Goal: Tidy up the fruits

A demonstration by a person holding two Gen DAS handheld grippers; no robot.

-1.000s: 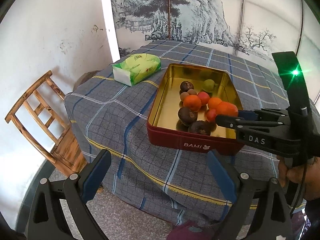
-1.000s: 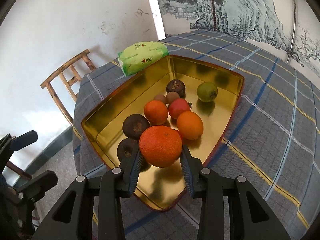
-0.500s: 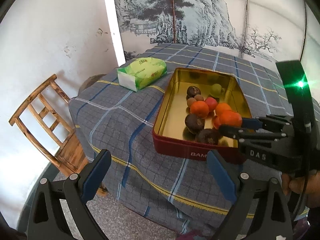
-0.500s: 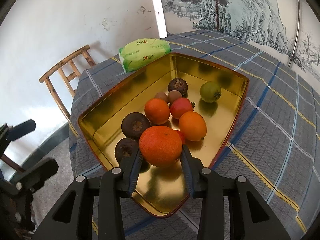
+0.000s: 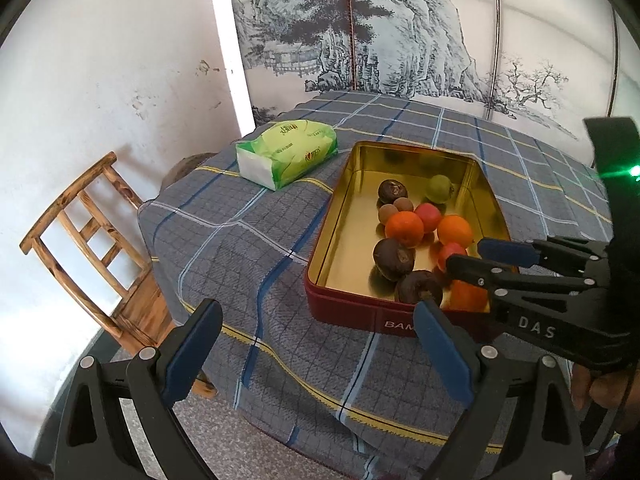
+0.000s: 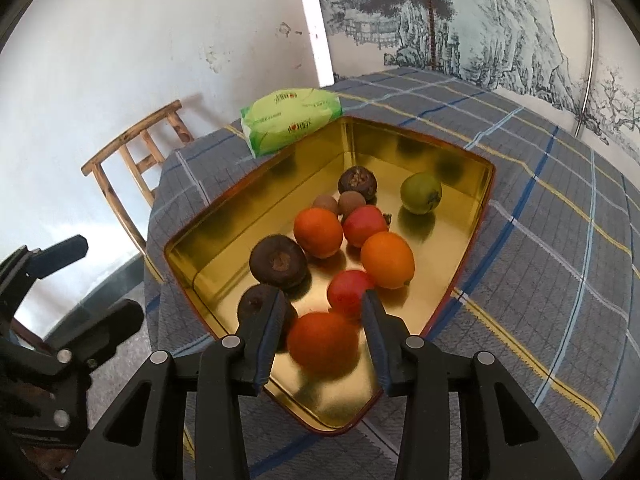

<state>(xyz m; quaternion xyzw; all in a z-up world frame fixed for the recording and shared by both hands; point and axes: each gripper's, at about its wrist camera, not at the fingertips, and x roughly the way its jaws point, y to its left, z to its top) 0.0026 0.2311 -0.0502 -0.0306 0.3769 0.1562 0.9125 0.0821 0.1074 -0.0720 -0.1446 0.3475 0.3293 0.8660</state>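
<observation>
A gold-lined red tin (image 6: 478, 216) (image 5: 352, 312) on the checked tablecloth holds several fruits: oranges, red fruits, dark brown fruits, a green fruit (image 6: 421, 193) and two small tan ones. My right gripper (image 6: 322, 318) is open over the tin's near corner. An orange (image 6: 323, 342) sits blurred below and between its fingers, free of both pads, by a dark fruit (image 6: 260, 304). In the left wrist view the right gripper (image 5: 468, 254) reaches over the tin from the right. My left gripper (image 5: 316, 340) is open and empty, off the table's near edge.
A green tissue pack (image 5: 286, 153) (image 6: 291, 119) lies on the table left of the tin. A wooden chair (image 5: 96, 248) (image 6: 138, 160) stands against the white wall at the left. A painted screen (image 5: 400, 28) backs the table.
My right gripper opened and let go of the orange, which dropped into the tin's near corner. The left gripper drew back a little from the table.
</observation>
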